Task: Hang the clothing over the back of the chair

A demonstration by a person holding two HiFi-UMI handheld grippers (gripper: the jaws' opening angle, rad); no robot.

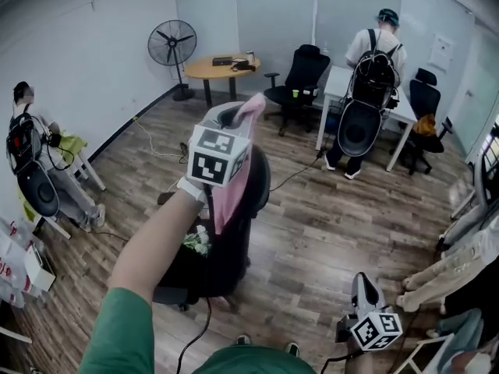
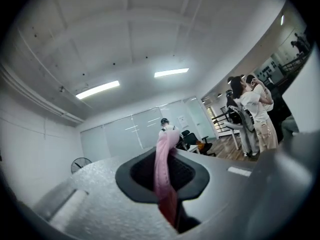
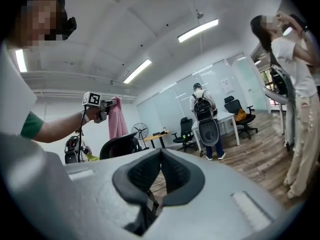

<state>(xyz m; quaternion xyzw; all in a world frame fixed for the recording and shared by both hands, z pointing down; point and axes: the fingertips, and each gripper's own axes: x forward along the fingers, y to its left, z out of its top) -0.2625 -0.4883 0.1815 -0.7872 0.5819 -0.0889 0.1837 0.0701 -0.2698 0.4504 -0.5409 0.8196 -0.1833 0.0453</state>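
In the head view my left gripper [image 1: 234,117] is held up level, shut on a pink piece of clothing [image 1: 228,197]. The cloth hangs down from the jaws in front of the back of a black office chair [image 1: 261,179]. Along the left gripper view the pink clothing [image 2: 163,176] runs pinched between the jaws of the left gripper [image 2: 163,153]. My right gripper [image 1: 363,280] is low at the lower right, away from the chair. In its own view the right gripper [image 3: 161,155] has its jaws together with nothing between them, and the chair [image 3: 120,147] and the hanging clothing [image 3: 118,120] show at the left.
A person sits by the left wall [image 1: 35,166]. Another with a backpack [image 1: 374,68] stands at a white desk [image 1: 340,81]. A round wooden table [image 1: 222,69], a floor fan [image 1: 172,42] and black chairs [image 1: 300,80] stand at the back. People stand at the right [image 1: 460,259].
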